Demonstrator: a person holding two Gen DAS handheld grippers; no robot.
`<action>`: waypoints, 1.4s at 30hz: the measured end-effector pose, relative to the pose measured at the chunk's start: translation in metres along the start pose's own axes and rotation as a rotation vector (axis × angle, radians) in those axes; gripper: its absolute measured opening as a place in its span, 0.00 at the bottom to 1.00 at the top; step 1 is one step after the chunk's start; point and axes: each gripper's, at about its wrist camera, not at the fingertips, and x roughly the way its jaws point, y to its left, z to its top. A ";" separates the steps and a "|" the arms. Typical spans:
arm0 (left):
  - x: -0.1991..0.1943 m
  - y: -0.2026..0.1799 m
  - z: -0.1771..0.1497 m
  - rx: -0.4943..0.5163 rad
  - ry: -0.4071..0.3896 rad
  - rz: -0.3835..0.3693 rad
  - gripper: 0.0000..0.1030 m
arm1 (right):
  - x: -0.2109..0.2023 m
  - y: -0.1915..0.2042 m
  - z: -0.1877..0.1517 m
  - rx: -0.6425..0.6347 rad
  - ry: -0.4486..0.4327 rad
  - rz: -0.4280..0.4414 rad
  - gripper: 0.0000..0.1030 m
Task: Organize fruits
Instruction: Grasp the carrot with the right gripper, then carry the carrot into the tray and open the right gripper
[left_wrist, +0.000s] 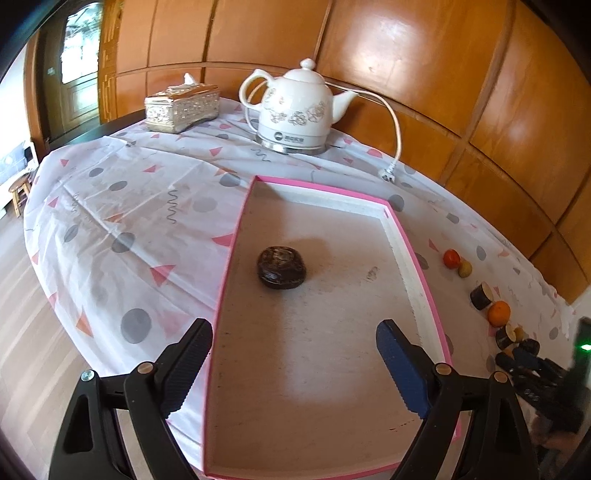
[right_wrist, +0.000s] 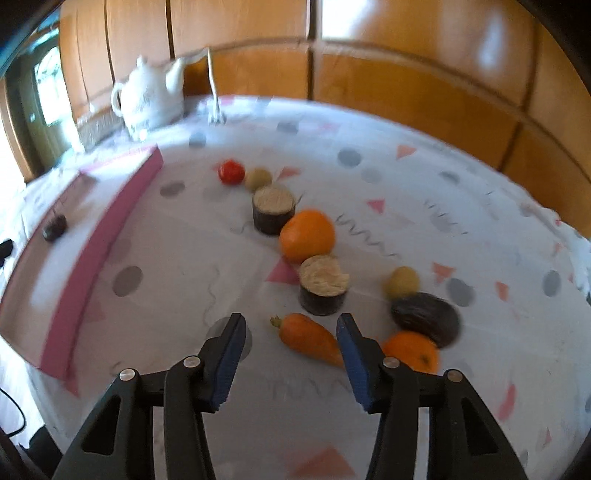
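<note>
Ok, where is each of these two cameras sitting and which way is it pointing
Left wrist: sits on the left gripper, looking along its open fingers over the pink tray holding one dark fruit, toward the kettle; the right gripper shows at the edge.
Right wrist: sits on the right gripper, open, over the carrot and the loose fruit on the tablecloth.
Shared: tray, dark fruit, kettle, the fruit row.
</note>
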 end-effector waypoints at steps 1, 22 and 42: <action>-0.001 0.003 0.001 -0.010 -0.006 0.006 0.88 | 0.004 0.002 0.000 -0.020 0.001 -0.020 0.51; 0.001 0.044 0.004 -0.156 -0.026 0.130 0.93 | -0.004 0.024 -0.003 -0.021 0.005 0.052 0.25; 0.004 0.051 0.002 -0.177 -0.019 0.129 0.94 | -0.045 0.169 0.060 -0.129 -0.046 0.500 0.25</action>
